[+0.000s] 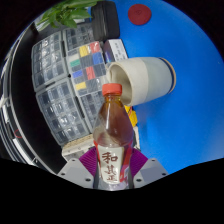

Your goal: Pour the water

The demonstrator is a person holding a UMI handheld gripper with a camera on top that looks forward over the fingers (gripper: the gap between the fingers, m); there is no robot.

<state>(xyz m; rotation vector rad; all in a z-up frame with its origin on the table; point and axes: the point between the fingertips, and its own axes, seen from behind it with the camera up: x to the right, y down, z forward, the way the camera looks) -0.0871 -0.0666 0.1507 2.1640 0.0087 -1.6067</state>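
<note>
Holding the bottle (112, 140) upright at lower centre, your gripper (112, 172) has both pads (88, 162) pressed on its label, while the orange cap (112, 89) looks as if it is on. The cup (143, 78) lies tipped on its side just above, on the blue table (190, 60). Pour now and nothing flows, or water misses that sideways mouth and spreads toward the plastic drawers (62, 75) at left.

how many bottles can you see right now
1. A bottle with an orange cap stands between the gripper fingers, just before the tipped white cup. Others may be hidden behind it.
</note>
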